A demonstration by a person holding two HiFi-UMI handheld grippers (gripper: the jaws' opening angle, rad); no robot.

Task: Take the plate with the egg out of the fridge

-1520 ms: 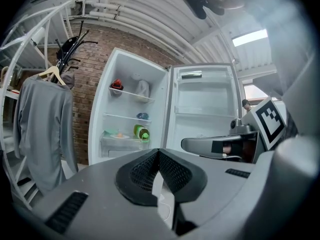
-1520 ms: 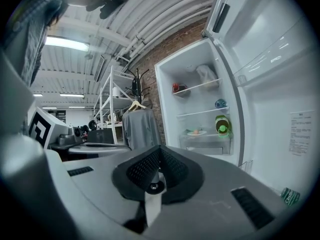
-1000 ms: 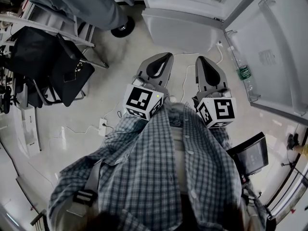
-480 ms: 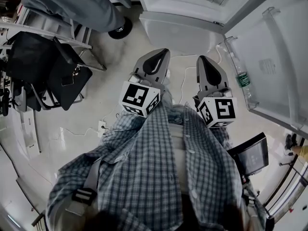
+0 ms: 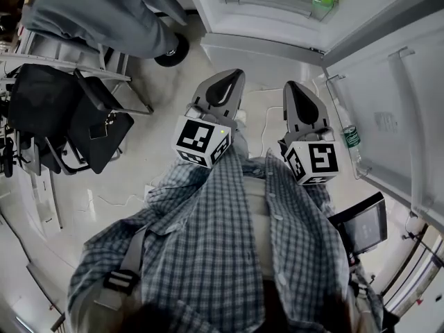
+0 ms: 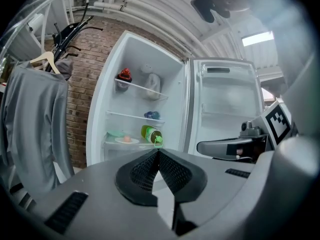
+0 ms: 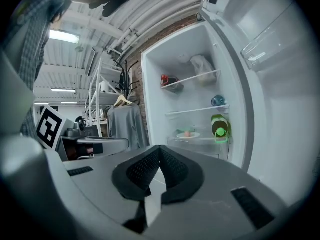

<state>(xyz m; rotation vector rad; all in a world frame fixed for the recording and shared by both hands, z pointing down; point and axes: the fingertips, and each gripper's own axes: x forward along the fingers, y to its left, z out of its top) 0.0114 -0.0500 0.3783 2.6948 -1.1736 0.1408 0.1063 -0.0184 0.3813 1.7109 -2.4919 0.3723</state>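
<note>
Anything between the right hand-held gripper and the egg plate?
Nothing visible. The fridge door is open; the plate with the egg sits inside, green bottle beside it, not in front.

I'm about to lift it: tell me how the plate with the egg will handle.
The egg sits on a shallow plate, so it would probably roll if tilted. The plate looks rigid and likely smooth; a rim grip may slip.

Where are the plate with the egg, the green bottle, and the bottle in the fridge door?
plate with the egg (image 7: 194, 135): right gripper view, its right rim.
green bottle (image 7: 219, 121): right gripper view, its body.
bottle in the fridge door (image 5: 352, 138): head view, its label.
</note>
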